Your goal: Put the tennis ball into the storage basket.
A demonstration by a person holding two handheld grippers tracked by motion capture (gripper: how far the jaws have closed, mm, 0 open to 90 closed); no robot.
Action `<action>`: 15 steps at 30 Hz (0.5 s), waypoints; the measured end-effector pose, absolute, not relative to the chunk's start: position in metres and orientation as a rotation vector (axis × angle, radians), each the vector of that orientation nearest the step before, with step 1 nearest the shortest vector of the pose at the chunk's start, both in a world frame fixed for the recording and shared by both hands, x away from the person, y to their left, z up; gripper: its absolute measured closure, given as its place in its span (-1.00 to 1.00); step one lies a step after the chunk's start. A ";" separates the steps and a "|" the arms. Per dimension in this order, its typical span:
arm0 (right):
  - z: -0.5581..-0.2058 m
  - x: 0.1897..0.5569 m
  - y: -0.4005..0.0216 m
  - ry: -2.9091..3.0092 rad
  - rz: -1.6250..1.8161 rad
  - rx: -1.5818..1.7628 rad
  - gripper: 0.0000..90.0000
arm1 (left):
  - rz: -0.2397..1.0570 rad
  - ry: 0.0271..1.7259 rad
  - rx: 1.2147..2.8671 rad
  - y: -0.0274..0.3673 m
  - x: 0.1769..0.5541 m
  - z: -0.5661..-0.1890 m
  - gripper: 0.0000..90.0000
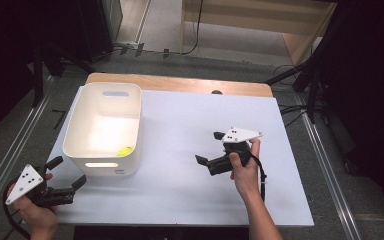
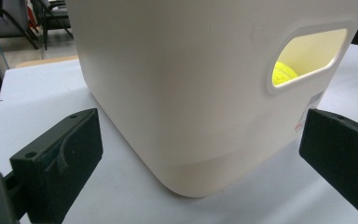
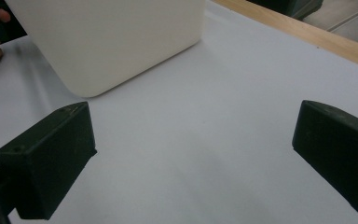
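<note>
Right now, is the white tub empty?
No. The white tub holds a yellow thing, seen through its handle hole too.

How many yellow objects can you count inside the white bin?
1. A single yellow object lies in the white bin, in the near corner toward the table's middle, also visible through the handle slot. The bin's near wall could hide others.

Your white bin [image 1: 103, 131] looks like smooth moulded plastic with a soft satin sheen, its thin walls glowing where light passes through. The yellow ball [image 2: 283, 73] inside it looks fuzzy and matt. You work on a smooth, matt white tabletop [image 1: 190, 150] with a bare, pale wood edge [image 1: 180, 82]. Your left gripper [image 1: 66, 176] and right gripper [image 1: 209, 147] have matt black plastic jaws with a faintly grainy finish.
</note>
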State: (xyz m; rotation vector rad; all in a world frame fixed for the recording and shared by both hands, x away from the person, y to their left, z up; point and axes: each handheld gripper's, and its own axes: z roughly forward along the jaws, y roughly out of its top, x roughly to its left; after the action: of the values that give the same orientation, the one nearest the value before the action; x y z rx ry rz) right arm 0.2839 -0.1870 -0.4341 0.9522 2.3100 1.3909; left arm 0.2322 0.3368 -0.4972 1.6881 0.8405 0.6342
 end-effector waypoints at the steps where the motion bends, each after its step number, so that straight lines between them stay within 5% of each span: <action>1: -0.435 0.282 -0.189 2.306 1.390 0.957 -1.00 | 0.634 0.842 1.687 0.337 0.232 -0.497 -1.00; 15: -0.452 0.262 -0.230 2.186 1.417 1.050 -1.00 | 0.642 0.842 1.699 0.337 0.232 -0.497 -1.00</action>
State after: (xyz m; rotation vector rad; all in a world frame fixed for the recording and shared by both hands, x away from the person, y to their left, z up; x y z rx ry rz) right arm 0.2616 -0.2303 -0.4519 1.0503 2.1860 1.4169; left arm 0.2322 0.3367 -0.4970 1.6994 0.8415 0.6425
